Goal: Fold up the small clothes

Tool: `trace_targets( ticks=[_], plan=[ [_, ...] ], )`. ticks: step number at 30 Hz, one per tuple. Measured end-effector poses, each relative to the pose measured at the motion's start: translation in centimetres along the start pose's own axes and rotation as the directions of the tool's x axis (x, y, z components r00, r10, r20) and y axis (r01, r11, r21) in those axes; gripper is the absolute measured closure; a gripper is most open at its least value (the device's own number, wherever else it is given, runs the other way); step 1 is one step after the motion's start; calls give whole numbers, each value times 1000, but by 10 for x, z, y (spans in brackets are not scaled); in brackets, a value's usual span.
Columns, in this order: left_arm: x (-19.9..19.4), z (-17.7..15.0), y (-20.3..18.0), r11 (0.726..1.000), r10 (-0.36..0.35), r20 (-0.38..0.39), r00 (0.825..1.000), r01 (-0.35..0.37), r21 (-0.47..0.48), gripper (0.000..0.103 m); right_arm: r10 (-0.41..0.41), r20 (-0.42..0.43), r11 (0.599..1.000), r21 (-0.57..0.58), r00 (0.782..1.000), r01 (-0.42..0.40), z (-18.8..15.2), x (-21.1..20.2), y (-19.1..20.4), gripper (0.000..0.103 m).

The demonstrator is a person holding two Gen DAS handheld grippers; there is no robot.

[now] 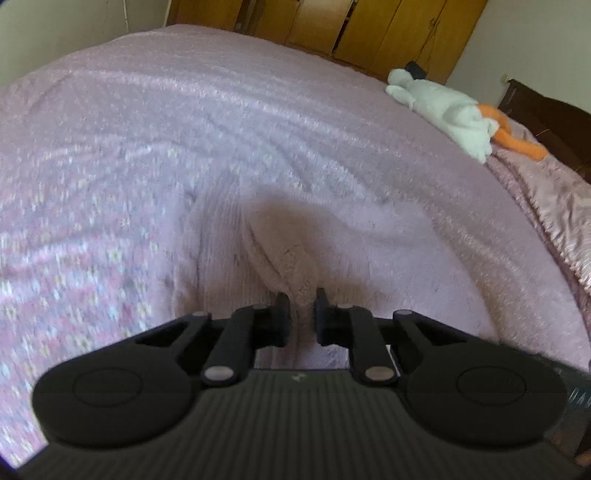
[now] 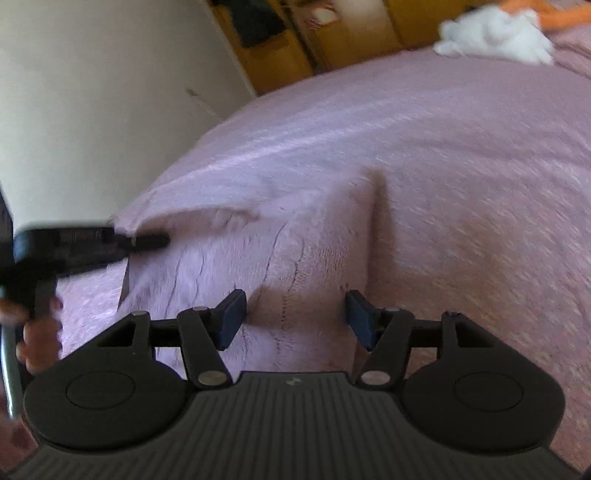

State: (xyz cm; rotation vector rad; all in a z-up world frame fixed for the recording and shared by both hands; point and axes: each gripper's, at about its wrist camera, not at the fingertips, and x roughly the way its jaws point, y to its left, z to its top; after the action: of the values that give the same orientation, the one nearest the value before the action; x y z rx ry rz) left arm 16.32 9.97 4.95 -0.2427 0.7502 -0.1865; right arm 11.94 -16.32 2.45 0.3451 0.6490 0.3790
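The left tongs [image 1: 302,308] pinch a fold of the pink garment [image 2: 258,266] (lifted off the bed [image 1: 258,129]). The right tongs [image 2: 295,314] gape wide, empty, garment at 12 o'clock

You've got a bed [image 1: 258,122] with a pink cover. On it: pink knit garment [image 2: 295,258]; white-and-orange clothes [image 1: 450,107] at the far edge.

Pale pink knit garment [image 2: 295,258] on a pink bedspread [image 1: 258,122]; white-and-orange plush toy [image 1: 443,107] far right; yellow-brown wooden wardrobe [image 1: 369,26] beyond.
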Motion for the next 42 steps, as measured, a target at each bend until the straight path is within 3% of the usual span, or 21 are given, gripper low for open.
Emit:
trace_targets(
  ticks=[3, 5, 7, 10, 14, 20, 22, 24, 28, 30, 31, 32, 33, 35, 37, 42],
  plan=[
    [-22, 22, 2, 1000, -10, 73, 997, 9, 24, 88, 43, -6, 998, -54, 999, -43, 1, 6, 18, 36],
    [-30, 32, 10, 999, 25, 100, 995, -28, 35, 88, 11, -12, 994, -107, 1000, -12, -2, 13, 29, 35],
    [-24, 35, 18, 996, 71, 70, 995, -75, 52, 88, -14, -12, 990, -139, 1000, 12, -5, 18, 34, 35],
    [-5, 25, 31, 996, 83, -21, 996, -82, 44, 86, 5, -20, 990, -142, 1000, -8, -3, 16, 31, 31],
    [-2, 9, 39, 996, 86, -8, 996, -86, 9, 81, 18, -13, 997, -75, 1000, -19, 7, 9, 15, 26],
    [-25, 8, 44, 994, 99, -42, 994, -101, -49, 47, 58, -42, 989, 140, 997, -52, 16, 16, -29, 21],
    [-34, 1, 44, 993, 97, -47, 994, -100, -61, 27, 101, -76, 972, 221, 992, -82, 12, 27, -43, 16],
    [-37, -6, 46, 993, 85, -61, 995, -89, -77, 23, 160, -96, 947, 296, 982, -126, 6, 40, -54, 15],
    [-30, -18, 57, 984, 39, -109, 993, -57, -171, 23, 233, -84, 921, 340, 969, -192, 5, 61, -52, 14],
    [-27, -24, 67, 966, -25, -103, 994, -3, -258, 23, 239, -96, 920, 341, 966, -194, 7, 70, -43, 13],
    [-24, -25, 71, 953, -68, -93, 993, 37, -301, 23, 236, -102, 923, 334, 966, -191, 9, 73, -40, 20],
    [-22, -27, 76, 934, -114, -85, 990, 77, -348, 23, 225, -110, 927, 329, 968, -178, 10, 75, -37, 37],
    [-20, -28, 78, 921, -144, -79, 986, 105, -375, 24, 217, -116, 927, 335, 969, -167, 12, 75, -36, 41],
    [-16, -30, 76, 912, -180, -78, 980, 137, -386, 35, 224, -107, 926, 334, 969, -177, 18, 68, -33, 49],
    [-14, -31, 71, 917, -185, -89, 979, 139, -374, 56, 219, -99, 934, 307, 971, -180, 25, 52, -29, 51],
    [-29, -31, 61, 901, -233, -72, 970, 188, -391, 65, 176, -112, 959, 243, 978, -145, 37, -5, -18, 51]
  ],
)
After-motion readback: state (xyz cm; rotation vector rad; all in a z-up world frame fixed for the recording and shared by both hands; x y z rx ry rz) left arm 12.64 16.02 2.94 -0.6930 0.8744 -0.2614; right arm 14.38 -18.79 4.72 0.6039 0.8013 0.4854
